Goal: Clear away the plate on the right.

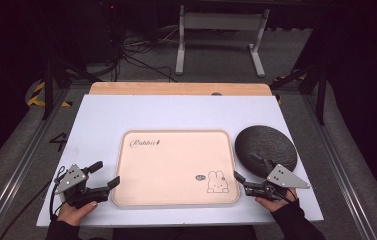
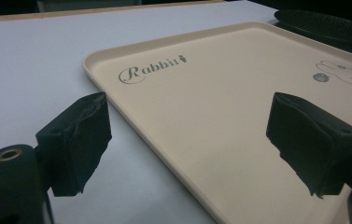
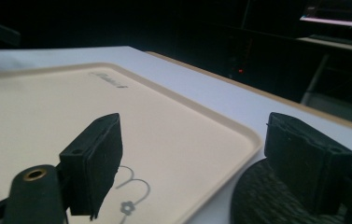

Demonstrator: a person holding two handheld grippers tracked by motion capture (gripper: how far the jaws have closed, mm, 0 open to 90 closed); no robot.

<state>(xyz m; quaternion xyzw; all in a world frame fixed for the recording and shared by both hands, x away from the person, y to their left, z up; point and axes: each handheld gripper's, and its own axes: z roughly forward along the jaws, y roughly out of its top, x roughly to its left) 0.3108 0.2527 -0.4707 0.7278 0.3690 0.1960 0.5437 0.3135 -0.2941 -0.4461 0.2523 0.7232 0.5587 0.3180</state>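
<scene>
A cream tray (image 1: 176, 133) printed with "Rabbit" and a small bunny drawing lies flat in the middle of the white table. My left gripper (image 1: 105, 174) is open at the tray's near left corner. In the left gripper view its jaws (image 2: 187, 137) straddle the tray's left rim (image 2: 117, 109) without touching it. My right gripper (image 1: 246, 167) stands open at the tray's near right corner. In the right gripper view it (image 3: 197, 158) spans the tray's right rim (image 3: 239, 133), one jaw over the tray, the other over a black round plate (image 3: 267, 200). Nothing is held.
The black round plate (image 1: 266, 145) sits right of the tray, close to its edge, and shows at the far right in the left gripper view (image 2: 323, 25). A wooden strip (image 1: 176, 88) runs along the table's far edge. A white table frame (image 1: 221, 30) and cables stand on the floor beyond.
</scene>
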